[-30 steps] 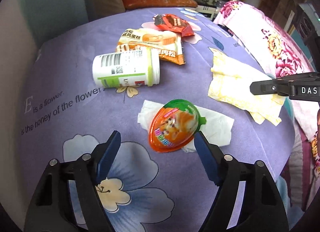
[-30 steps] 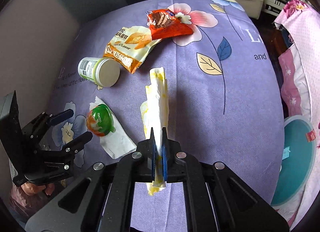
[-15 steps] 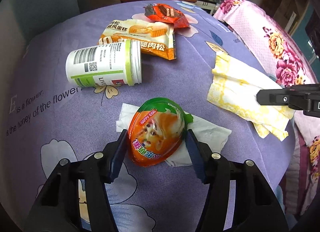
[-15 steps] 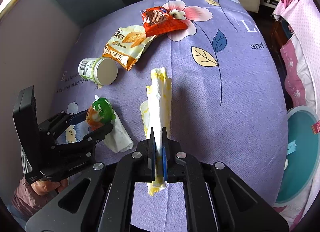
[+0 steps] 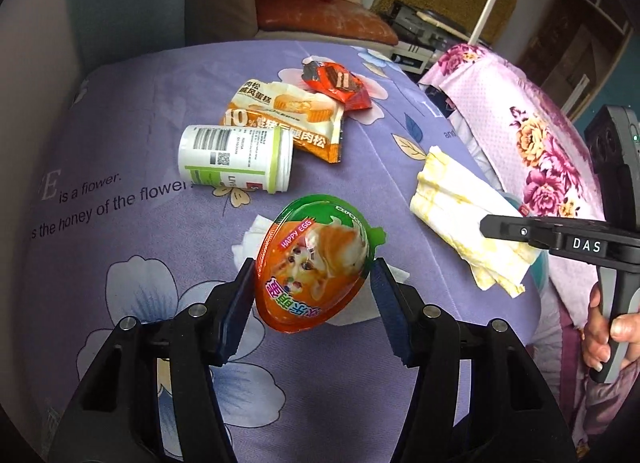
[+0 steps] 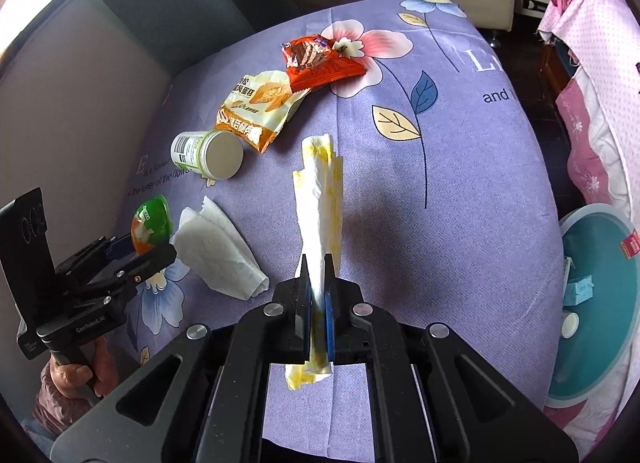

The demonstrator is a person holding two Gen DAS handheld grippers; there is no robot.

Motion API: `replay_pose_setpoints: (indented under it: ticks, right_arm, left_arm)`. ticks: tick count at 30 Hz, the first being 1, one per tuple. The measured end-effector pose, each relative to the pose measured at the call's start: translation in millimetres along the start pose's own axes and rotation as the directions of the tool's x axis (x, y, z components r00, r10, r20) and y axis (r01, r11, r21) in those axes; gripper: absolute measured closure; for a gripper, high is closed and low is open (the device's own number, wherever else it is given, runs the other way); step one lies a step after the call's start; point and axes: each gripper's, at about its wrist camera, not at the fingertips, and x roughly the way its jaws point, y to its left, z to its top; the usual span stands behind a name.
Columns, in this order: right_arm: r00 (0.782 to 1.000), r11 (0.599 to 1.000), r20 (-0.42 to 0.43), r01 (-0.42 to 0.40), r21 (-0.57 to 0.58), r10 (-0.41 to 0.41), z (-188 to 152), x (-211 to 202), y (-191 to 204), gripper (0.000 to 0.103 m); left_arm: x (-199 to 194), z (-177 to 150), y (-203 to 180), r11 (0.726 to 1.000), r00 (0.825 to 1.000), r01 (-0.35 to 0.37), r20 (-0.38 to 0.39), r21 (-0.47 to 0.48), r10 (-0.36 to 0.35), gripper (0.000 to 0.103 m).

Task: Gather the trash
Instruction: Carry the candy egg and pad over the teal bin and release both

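1. Purple cloth (image 6: 460, 191) is covering the table across the middle of both views, carrying the litter still to be collected.
2. Teal bin (image 6: 592, 303) is waiting at the right edge of the right wrist view, probably the destination.
3. White napkin (image 6: 220, 255) is lying at centre left, bared now that the egg is off it.
4. Yellow tissue (image 6: 320, 215) is hanging from the right gripper (image 6: 318, 295), whose jaws are clamped flat on it to carry it.
5. Egg pack (image 5: 316, 259) is sitting between the left gripper (image 5: 314, 299) pads, jaws having just closed on its sides, lifted clear of the cloth.
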Motion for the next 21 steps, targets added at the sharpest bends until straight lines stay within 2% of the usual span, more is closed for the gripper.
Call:
replay_pose_setpoints:
  ticks: [10,15,21]
  right_arm:
    - [0.996,0.996,0.084,-0.021,0.088,0.014,-11.3,-39.3,-40.4,0.098]
    - [0.993,0.991,0.121,-0.018,0.136,0.002,-22.2,-58.6,-67.6,0.098]
    - [0.987,0.979,0.160,-0.016,0.202,-0.017,-37.6,-80.9,-104.4,0.098]
  left_arm:
    - [8.9,-0.8,-68.1,0.994,0.998,0.060,-0.028,0.092,-0.057,0.044]
    - [13.2,3.9,-108.9,0.983,0.996,0.082,-0.034,0.164,-0.077,0.044]
    - [29.9,4.7,-151.5,0.968,0.993,0.105,-0.076,0.227,-0.089,0.044]
